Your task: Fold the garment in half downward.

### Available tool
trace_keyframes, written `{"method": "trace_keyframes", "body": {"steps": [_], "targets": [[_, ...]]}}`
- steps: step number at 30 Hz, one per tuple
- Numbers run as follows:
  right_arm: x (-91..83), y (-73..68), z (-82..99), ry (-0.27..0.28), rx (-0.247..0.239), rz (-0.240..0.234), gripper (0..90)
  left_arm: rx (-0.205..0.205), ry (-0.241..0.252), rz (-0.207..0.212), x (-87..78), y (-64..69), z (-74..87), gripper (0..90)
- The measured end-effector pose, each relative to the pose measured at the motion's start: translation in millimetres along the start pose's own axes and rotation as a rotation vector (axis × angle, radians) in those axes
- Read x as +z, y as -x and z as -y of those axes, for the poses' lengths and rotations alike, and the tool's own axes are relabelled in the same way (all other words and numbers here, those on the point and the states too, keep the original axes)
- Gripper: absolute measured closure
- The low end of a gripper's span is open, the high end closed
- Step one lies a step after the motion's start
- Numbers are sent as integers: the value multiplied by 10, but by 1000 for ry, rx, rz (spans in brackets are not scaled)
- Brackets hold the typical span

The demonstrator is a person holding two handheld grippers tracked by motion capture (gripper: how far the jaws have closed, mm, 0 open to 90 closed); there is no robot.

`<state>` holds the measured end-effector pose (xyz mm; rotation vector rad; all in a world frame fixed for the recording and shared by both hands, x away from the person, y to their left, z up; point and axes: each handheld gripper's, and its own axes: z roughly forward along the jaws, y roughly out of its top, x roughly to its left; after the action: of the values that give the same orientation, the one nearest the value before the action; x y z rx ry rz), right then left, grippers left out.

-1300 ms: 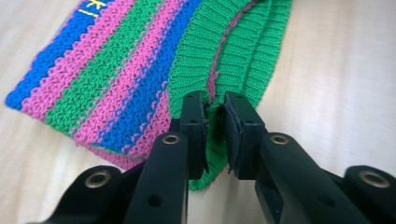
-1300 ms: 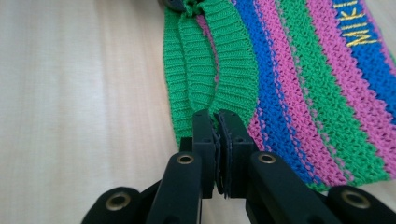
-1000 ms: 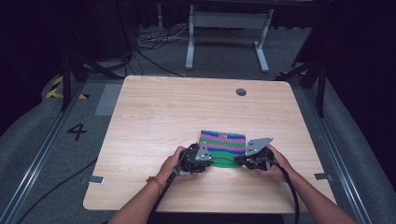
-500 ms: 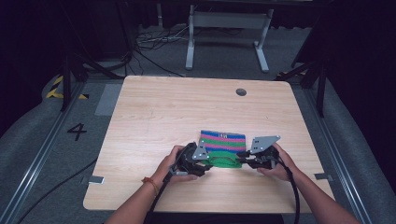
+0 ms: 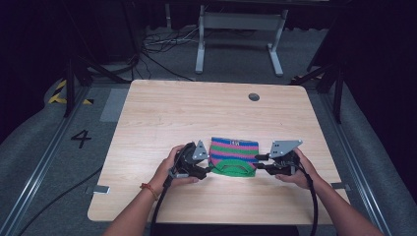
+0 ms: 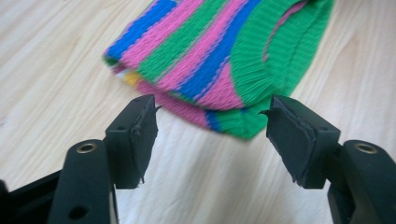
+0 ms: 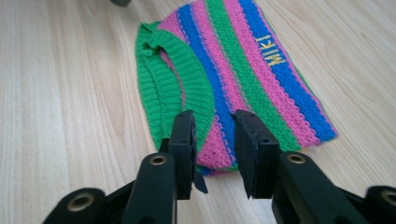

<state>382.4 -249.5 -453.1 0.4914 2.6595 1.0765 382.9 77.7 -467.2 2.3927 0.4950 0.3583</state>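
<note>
While the striped knit garment lies flat at lower centre of the high view, the left gripper waits with jaws wide apart just off its corner. The right gripper, jaws narrowed but empty, straddles the opposite corner, seemingly readying a two-handed pinch.

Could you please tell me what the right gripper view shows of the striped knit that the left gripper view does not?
Right gripper view alone: yellow lettering on a blue stripe, and its jaws set narrowly apart over the knit's near edge. Left gripper view alone: a yellow patch at the folded corner, and jaws spread wide. Both: the striped knit with its green ribbed band, lying on the wooden table.
</note>
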Motion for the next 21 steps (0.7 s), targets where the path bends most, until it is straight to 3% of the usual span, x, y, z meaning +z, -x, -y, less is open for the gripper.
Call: {"method": "trace_keyframes", "body": {"steps": [4,10,17,21], "targets": [[-61,50,23,-9,40,47,535,12,-65,-12,-36,-2,76,300],[-190,81,196,-21,72,104,454,-26,-62,-27,-199,-74,249,273],[-364,99,427,-27,113,182,337,-76,-66,-67,-437,-143,572,256],[-423,98,532,-34,134,188,325,-79,-91,-95,-501,-145,678,235]]}}
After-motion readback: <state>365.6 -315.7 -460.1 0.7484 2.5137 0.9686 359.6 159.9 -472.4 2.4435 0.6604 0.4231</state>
